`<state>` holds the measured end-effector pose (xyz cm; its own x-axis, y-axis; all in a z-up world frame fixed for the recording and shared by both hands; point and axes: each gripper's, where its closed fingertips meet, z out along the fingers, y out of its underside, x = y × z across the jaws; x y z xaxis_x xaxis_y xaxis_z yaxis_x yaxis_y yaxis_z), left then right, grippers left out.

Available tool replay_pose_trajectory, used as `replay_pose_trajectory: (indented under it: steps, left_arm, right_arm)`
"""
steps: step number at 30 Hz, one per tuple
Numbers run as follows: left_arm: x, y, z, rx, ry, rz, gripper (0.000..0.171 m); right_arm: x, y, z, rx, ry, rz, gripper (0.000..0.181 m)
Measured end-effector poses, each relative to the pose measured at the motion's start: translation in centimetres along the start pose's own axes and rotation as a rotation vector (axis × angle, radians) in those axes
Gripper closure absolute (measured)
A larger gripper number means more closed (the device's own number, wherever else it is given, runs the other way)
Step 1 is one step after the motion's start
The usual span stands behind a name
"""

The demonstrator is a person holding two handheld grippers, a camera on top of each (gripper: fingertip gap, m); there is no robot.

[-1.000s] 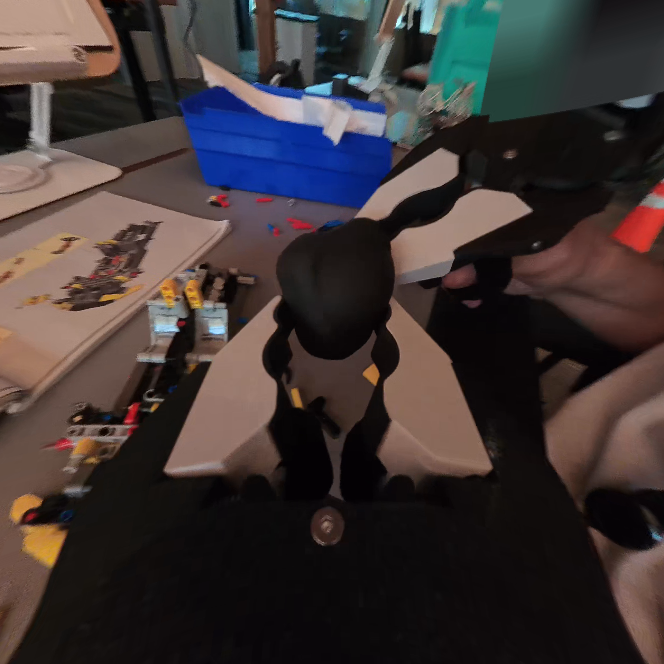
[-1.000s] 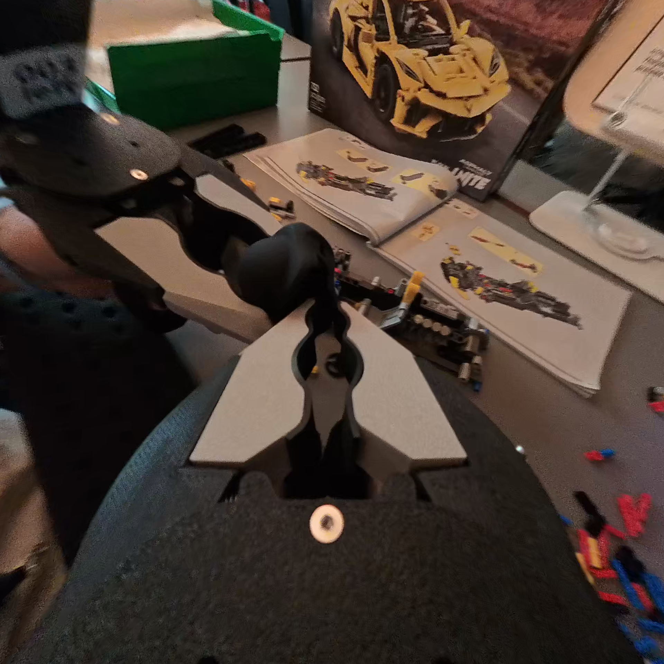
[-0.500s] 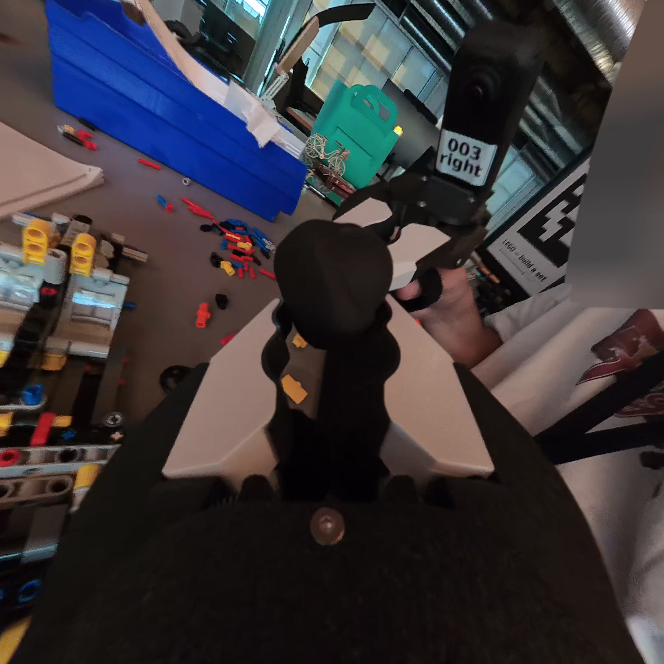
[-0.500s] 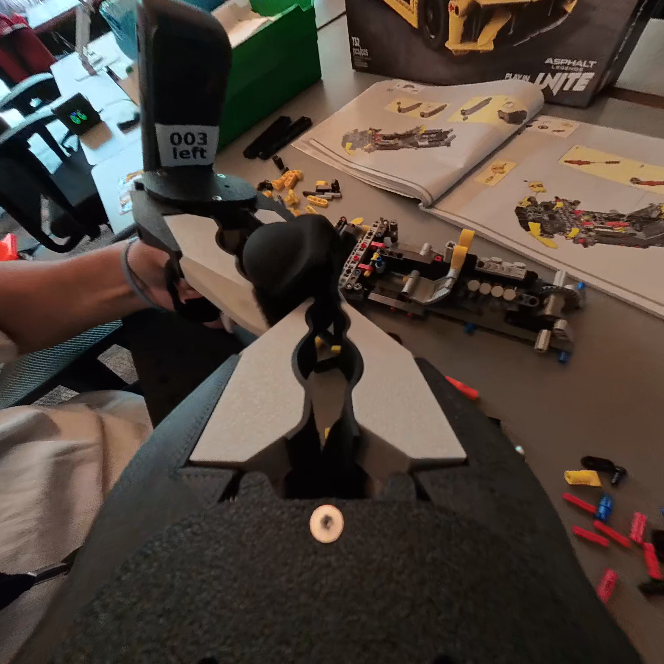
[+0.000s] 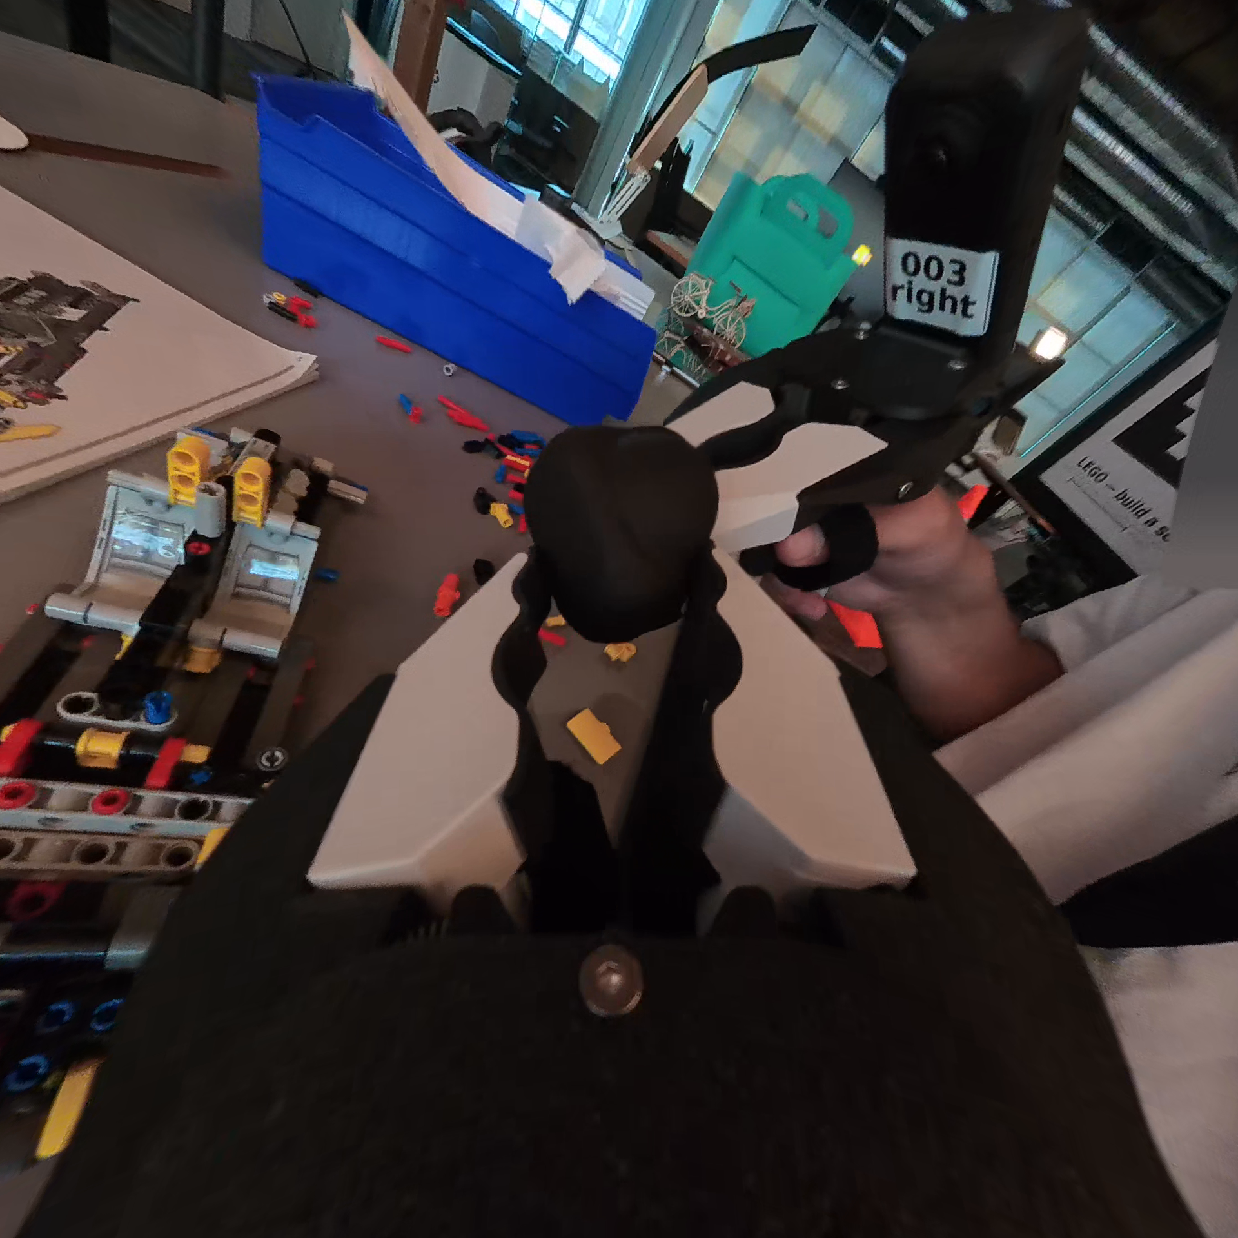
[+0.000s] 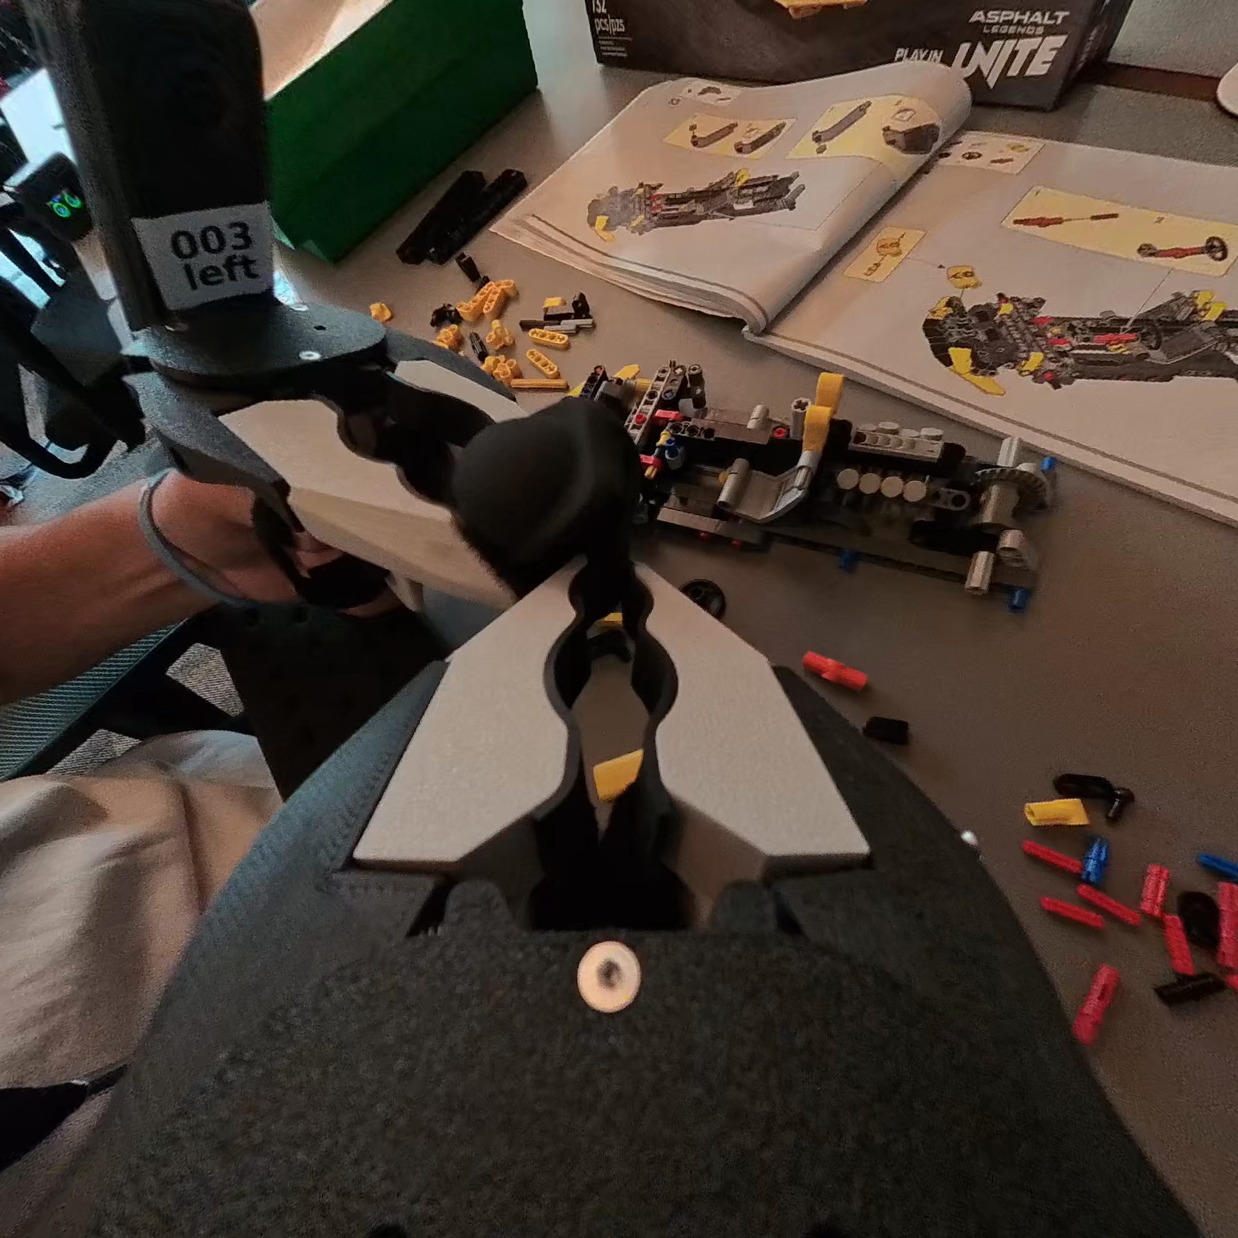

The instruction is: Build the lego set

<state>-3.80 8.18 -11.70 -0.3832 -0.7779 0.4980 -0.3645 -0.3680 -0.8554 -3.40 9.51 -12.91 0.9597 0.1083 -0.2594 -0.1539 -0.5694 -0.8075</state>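
A black rounded lego piece (image 5: 620, 529) hangs in the air between both grippers. My left gripper (image 5: 620, 576) is shut on its lower part. My right gripper (image 5: 717, 455) comes in from the right and pinches its side. In the right wrist view the same piece (image 6: 546, 482) sits just past my right gripper (image 6: 603, 576), with the left gripper (image 6: 455, 455) holding it from the left. The half-built car chassis (image 5: 181, 603) lies on the table to the left; it also shows in the right wrist view (image 6: 837, 482).
An open instruction booklet (image 6: 871, 221) and the set's box (image 6: 871, 40) lie behind the chassis. A blue bin (image 5: 429, 268) and a green bin (image 6: 375, 120) stand on the table. Loose red, blue and yellow pieces (image 6: 1139, 898) are scattered about, and a small yellow piece (image 5: 593, 735) lies below the grippers.
Both grippers have stayed joined on the black piece while lifting and tilting, so both views now look down more steeply on the table. The left view has swung slightly left.
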Motion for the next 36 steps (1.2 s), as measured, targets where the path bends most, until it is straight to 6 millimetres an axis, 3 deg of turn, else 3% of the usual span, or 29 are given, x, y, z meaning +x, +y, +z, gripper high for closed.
replay_pose_trajectory:
  steps: [5, 8, 10, 14, 15, 17, 20, 22, 23, 25, 26, 28, 31, 36]
  left_arm:
    - [0.0, -0.1, -0.8, -0.042, -0.076, 0.127, 0.132]
    - [-0.6, -0.1, -2.7, -0.055, -0.195, 0.245, 0.133]
    - [-2.2, -0.3, -5.7, -0.047, -0.345, 0.313, 0.134]
    - [-4.9, -0.4, -14.5, 0.056, -0.514, 0.183, 0.137]
    - [-6.1, -0.1, -17.5, 0.055, -0.605, 0.176, 0.137]
    - [-8.2, 0.0, -25.4, 0.073, -0.828, 0.177, 0.137]
    - [-10.5, 1.0, -40.8, 0.121, -1.175, 0.066, 0.135]
    - [-12.3, 4.0, -51.8, 0.109, -1.431, -0.067, 0.135]
    - [-13.2, 6.0, -56.5, 0.083, -1.524, -0.142, 0.135]
    - [-14.9, 9.0, -63.7, 0.107, -1.656, -0.255, 0.135]
    - [-15.9, 10.1, -65.8, 0.127, -1.660, -0.314, 0.135]
    - [-17.5, 10.8, -68.5, 0.160, -1.653, -0.364, 0.134]
    - [-19.3, 11.2, -70.1, 0.139, -1.626, -0.390, 0.133]
    - [-19.7, 11.0, -70.2, 0.065, -1.599, -0.383, 0.126]
  right_arm:
    - [-0.5, -1.1, 0.1, 0.121, -0.057, -0.010, 0.168]
    - [-0.7, -1.8, 0.2, 0.202, -0.076, -0.083, 0.144]
    - [-0.3, -2.0, 0.1, 0.246, -0.069, -0.114, 0.149]
    - [0.7, -2.1, 0.1, 0.319, -0.079, -0.118, 0.155]
    - [1.2, -2.0, 0.1, 0.336, -0.070, -0.110, 0.155]
    - [2.1, -1.6, 0.2, 0.359, -0.047, -0.111, 0.155]
    - [3.2, -1.2, 0.0, 0.391, 0.011, -0.135, 0.157]
    - [3.3, -1.6, -0.3, 0.411, 0.023, -0.141, 0.161]
    - [3.5, -1.7, -0.3, 0.416, 0.031, -0.143, 0.162]
    - [3.6, -1.3, 0.3, 0.382, 0.022, -0.134, 0.162]
    - [3.6, -1.1, 0.5, 0.370, 0.010, -0.126, 0.162]
    - [3.5, -1.0, 0.6, 0.362, 0.002, -0.126, 0.162]
    - [3.6, -0.6, 0.8, 0.347, 0.011, -0.127, 0.162]
    - [3.8, -0.6, 0.6, 0.353, 0.025, -0.131, 0.162]
